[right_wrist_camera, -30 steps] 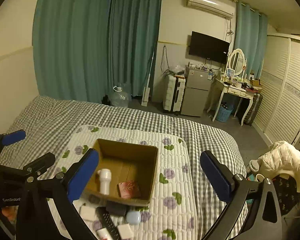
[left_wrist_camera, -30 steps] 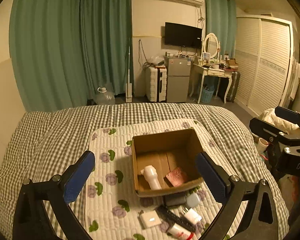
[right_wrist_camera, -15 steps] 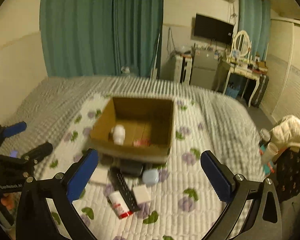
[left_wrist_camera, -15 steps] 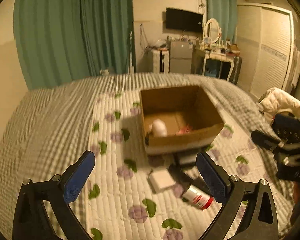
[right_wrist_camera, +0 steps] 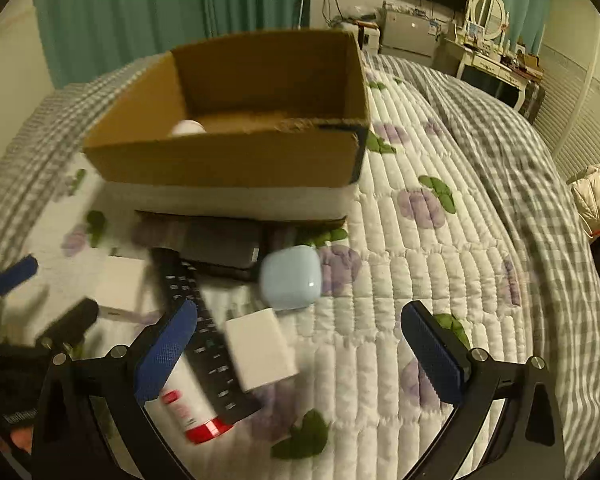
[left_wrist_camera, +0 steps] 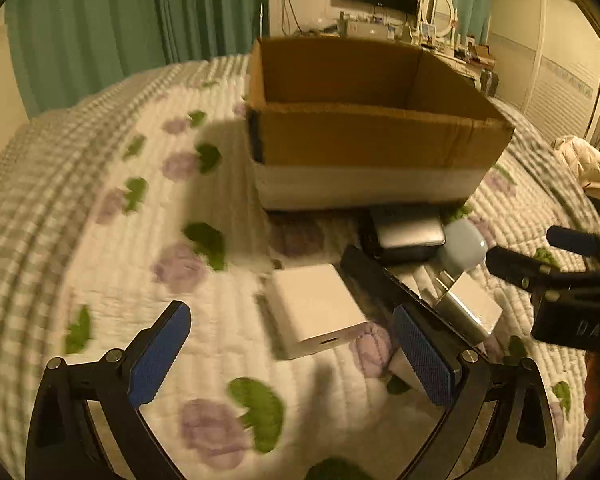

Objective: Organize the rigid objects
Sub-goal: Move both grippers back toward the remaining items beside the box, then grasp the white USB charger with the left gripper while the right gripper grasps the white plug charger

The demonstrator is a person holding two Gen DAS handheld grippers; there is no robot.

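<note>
- Both grippers had dropped low and close to the pile since half a second before; the box [left_wrist_camera: 364, 136] that sat mid-frame then filled the upper half of both views.
- Left gripper [left_wrist_camera: 296, 354]: jaws spread wide, holding nothing, hovering over the quilt [left_wrist_camera: 100, 240] with the white block [left_wrist_camera: 314, 312] between and just ahead of its fingers.
- Right gripper [right_wrist_camera: 300, 350]: also spread wide and empty, with the small white charger [right_wrist_camera: 260, 348] lying between its fingers, nearer the left one.
- In the left view the right gripper showed at the right edge, close over the charger; earlier it sat further off.
- Loose items lay on the quilt in front of the box, none moved from a second ago: dark case [right_wrist_camera: 220, 246] touching the box front, pale blue pod [right_wrist_camera: 290, 278] just beside it, remote [right_wrist_camera: 204, 332] running diagonally, its far end over the dark case.
- White tube with red cap [right_wrist_camera: 188, 408] lay under the near end of the remote, partly hidden by the right gripper's left finger.
- In the box, only a white bottle top [right_wrist_camera: 187, 128] showed over the near wall from the right view; the pink item seen earlier was hidden by that wall.
- Motion blur on the quilt in both views; fine detail on the items was unreadable.
</note>
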